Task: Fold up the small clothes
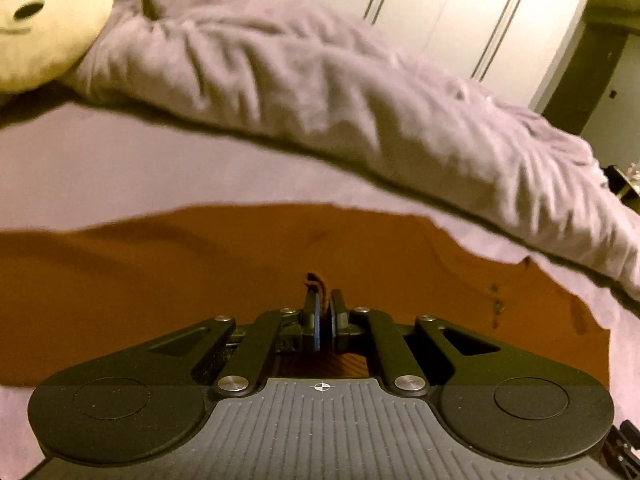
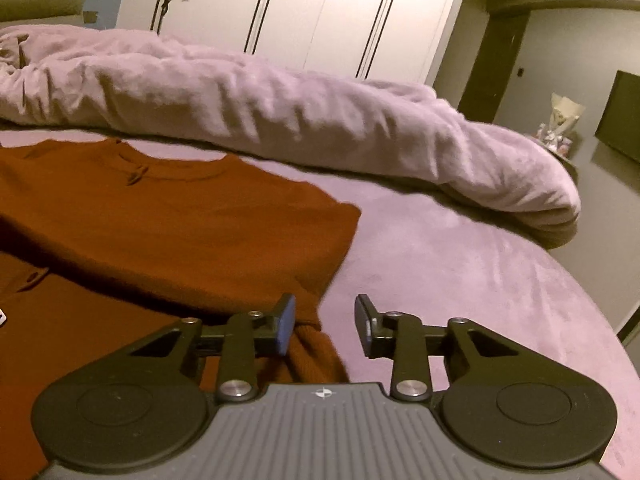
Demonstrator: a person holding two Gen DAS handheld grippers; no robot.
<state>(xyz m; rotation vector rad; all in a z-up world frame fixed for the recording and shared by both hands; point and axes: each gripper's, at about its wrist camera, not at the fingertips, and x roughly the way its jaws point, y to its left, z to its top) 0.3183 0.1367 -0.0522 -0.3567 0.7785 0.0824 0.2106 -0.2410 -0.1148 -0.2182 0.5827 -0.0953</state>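
Note:
A rust-orange knit sweater lies flat on the lilac bed sheet, its neckline toward the duvet. In the left wrist view the sweater fills the middle, and my left gripper is shut on a small pinch of its fabric. My right gripper is open, low over the sweater's right edge; its left finger rests by a ribbed cuff, its right finger over bare sheet.
A bunched lilac duvet runs across the bed behind the sweater. A round cream plush face lies at the far left. White wardrobe doors stand behind the bed. The bed's edge drops off at the right.

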